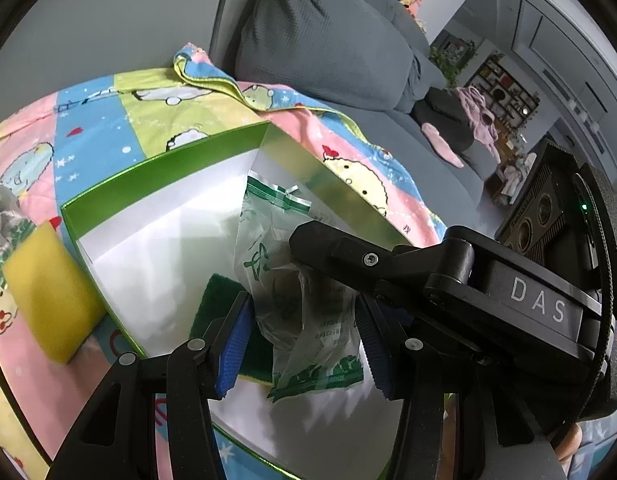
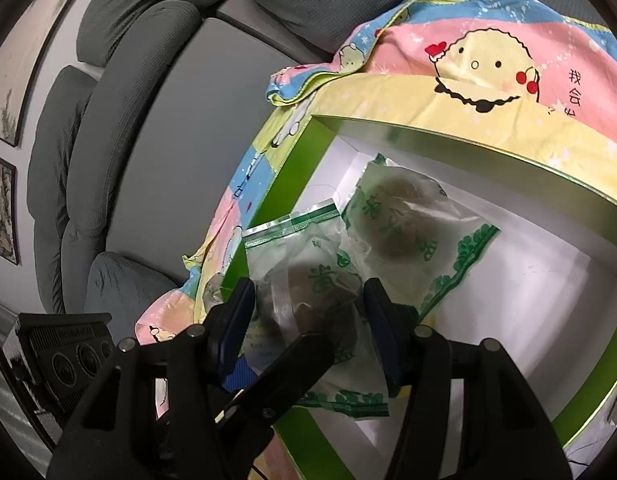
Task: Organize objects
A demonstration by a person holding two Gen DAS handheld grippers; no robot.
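Green cardboard forms the rim of the open box, which rests on a cartoon-printed blanket over a grey sofa. At the left, outside the box, a yellow sponge is seen lying on the blanket. Inside the box, near the front wall, a green scouring pad is partly hidden. Further right, a clear snack packet with green print is gripped by the left gripper, its blue pads pressed on the crinkled film. In the right wrist view, a second packet with a brown filling is clamped by the right gripper, and a third packet already lies flat on the white floor of the box.

Several risks can be judged. Only thin film seems to be caught by the left jaws, so the packet could slip out. The two grippers are very close together, so a collision is possible. If the right packet is dropped too near the green wall, it may land on the rim and fall outside.

Both jaws are narrowed and closed on their packets, not released.
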